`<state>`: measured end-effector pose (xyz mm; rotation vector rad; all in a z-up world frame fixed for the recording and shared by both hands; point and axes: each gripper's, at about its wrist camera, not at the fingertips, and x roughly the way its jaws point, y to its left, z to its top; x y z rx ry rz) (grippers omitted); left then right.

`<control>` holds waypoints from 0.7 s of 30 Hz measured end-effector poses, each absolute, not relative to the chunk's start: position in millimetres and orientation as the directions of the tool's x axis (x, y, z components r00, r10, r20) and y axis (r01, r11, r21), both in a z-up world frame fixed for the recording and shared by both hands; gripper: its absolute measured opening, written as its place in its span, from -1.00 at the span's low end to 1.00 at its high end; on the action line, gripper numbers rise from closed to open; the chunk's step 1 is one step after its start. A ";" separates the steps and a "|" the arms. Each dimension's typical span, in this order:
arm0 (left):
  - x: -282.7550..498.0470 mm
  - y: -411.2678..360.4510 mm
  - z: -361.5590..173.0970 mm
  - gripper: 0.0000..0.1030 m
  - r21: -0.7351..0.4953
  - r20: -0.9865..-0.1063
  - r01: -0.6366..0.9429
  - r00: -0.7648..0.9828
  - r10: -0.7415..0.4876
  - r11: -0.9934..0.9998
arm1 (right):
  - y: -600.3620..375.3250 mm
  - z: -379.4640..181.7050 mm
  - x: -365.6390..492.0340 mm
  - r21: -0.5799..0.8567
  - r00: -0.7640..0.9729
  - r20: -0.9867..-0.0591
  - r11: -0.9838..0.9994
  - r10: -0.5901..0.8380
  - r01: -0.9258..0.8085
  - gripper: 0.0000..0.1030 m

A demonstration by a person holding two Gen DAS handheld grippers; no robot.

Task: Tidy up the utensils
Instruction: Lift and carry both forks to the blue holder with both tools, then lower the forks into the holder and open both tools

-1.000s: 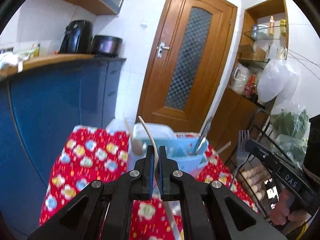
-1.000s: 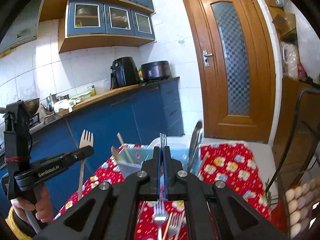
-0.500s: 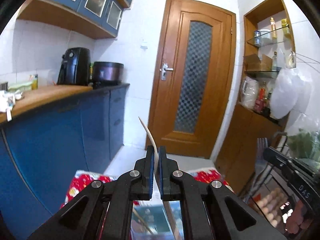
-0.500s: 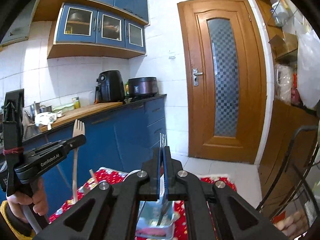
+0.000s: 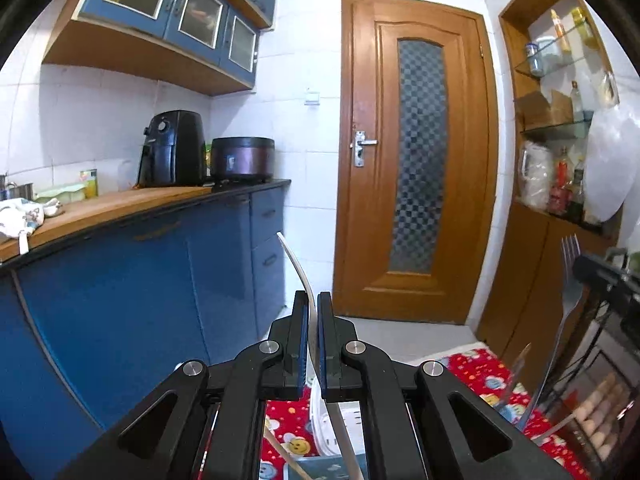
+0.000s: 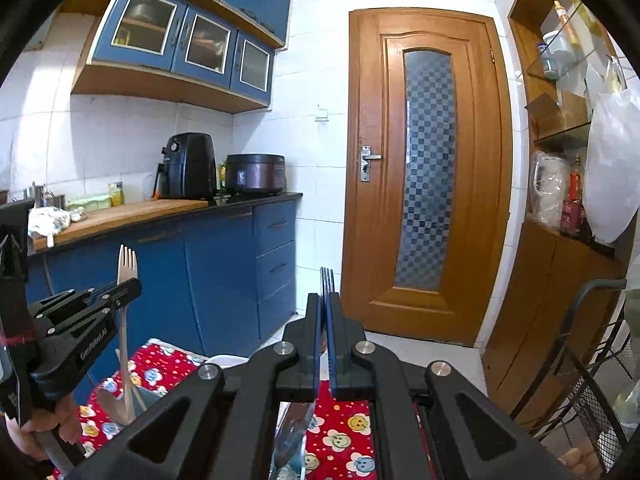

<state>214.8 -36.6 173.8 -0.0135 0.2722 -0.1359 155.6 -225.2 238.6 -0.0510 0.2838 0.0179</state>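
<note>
My left gripper (image 5: 313,300) is shut on a pale fork (image 5: 298,268), seen edge-on as a thin curved strip that rises above the jaws. In the right wrist view the same left gripper (image 6: 128,284) holds that pale fork (image 6: 127,258) upright with its tines up. My right gripper (image 6: 324,300) is shut on a metal fork (image 6: 327,278) whose tines stick up past the fingertips. The left wrist view shows this metal fork (image 5: 570,248) and the right gripper (image 5: 586,270) at the right edge. Both forks are held above the table with the red flowered cloth (image 6: 344,432).
A bluish utensil holder (image 6: 146,396) with several utensils stands on the cloth below. Blue cabinets (image 5: 160,300) with an air fryer (image 5: 172,148) and a cooker (image 5: 242,158) run along the left. A wooden door (image 5: 420,160) is ahead. A wire rack with eggs (image 5: 600,412) stands at the right.
Both grippers have risen and tipped up with their forks. The table and utensil holder have slid to the bottom of both views, and the door and cabinets now fill them.
</note>
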 end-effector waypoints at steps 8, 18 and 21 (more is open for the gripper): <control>214.4 -45.5 147.8 -0.93 0.024 -0.282 0.121 0.953 -0.110 0.992 | -214.8 215.3 165.0 -0.075 0.947 -0.320 0.996 0.024 -0.050 -0.92; 213.0 -44.4 125.1 -0.93 0.016 -0.325 0.125 0.939 -0.113 0.992 | -207.9 192.9 167.1 -0.070 0.921 -0.384 0.993 0.061 -0.095 -0.92; 212.7 -45.3 121.2 -0.93 0.013 -0.337 0.128 0.934 -0.116 0.992 | -207.7 191.4 165.2 -0.058 0.917 -0.393 0.993 0.073 -0.105 -0.92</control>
